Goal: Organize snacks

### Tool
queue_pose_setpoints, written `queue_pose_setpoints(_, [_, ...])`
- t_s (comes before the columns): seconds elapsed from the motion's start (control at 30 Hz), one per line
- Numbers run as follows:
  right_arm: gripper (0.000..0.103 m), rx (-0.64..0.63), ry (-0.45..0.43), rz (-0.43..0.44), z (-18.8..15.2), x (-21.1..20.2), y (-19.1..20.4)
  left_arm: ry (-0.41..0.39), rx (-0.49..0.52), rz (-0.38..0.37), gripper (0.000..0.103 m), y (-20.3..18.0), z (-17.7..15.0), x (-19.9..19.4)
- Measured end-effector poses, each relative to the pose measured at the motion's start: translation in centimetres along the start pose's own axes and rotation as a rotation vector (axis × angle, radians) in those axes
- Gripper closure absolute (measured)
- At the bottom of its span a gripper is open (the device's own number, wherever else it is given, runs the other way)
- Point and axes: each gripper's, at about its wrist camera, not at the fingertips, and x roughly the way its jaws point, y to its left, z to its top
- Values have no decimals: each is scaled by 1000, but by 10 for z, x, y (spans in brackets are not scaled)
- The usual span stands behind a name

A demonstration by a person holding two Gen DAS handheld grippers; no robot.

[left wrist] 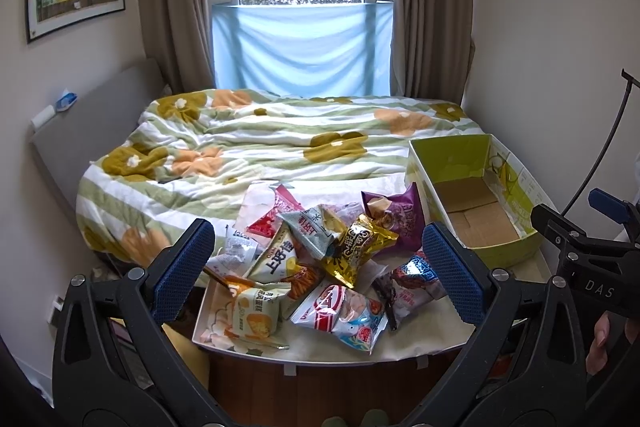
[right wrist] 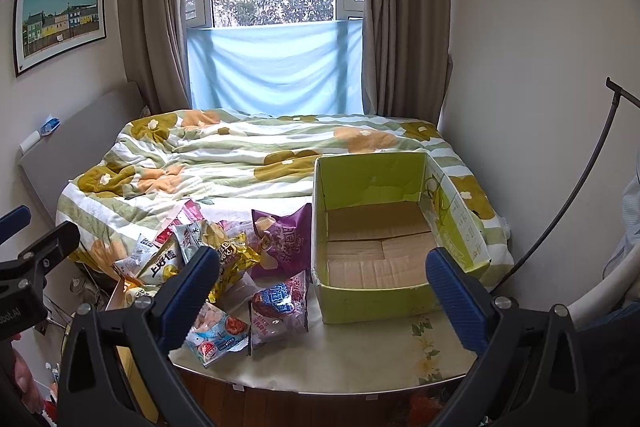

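Note:
A heap of snack bags point(left wrist: 320, 255) lies on a white-covered table point(left wrist: 400, 343) at the foot of the bed; in it are a purple chip bag point(left wrist: 394, 213), a gold bag point(left wrist: 356, 247) and a red-and-white bag point(left wrist: 340, 311). To its right stands an open green cardboard box point(left wrist: 476, 187), its brown floor bare point(right wrist: 376, 247). My left gripper point(left wrist: 320, 267) hovers open in front of the heap, holding nothing. My right gripper point(right wrist: 324, 291) is open before the box's near wall point(right wrist: 372, 301), with the purple bag point(right wrist: 284, 239) and a dark blue-labelled bag point(right wrist: 278, 311) to its left.
A bed with a flowered green-striped duvet point(left wrist: 260, 143) fills the room behind the table. The window with a blue cloth point(left wrist: 300, 43) and curtains is beyond. A grey headboard point(left wrist: 92, 131) is at left, a black curved rod point(right wrist: 576, 195) at right, wooden floor point(left wrist: 320, 395) below.

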Motion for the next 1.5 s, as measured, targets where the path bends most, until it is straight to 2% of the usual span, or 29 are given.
queue_pose_setpoints(1.07, [0, 3, -1, 2, 2, 0, 1, -14, -20, -5, 0, 4, 1, -9])
queue_pose_setpoints(1.27, [0, -5, 18, -1, 2, 1, 1, 44, -10, -23, 1, 9, -2, 3])
queue_pose_setpoints(1.5, [0, 18, 101, 10, -18, 24, 2, 157, -36, -114, 1, 19, -31, 42])
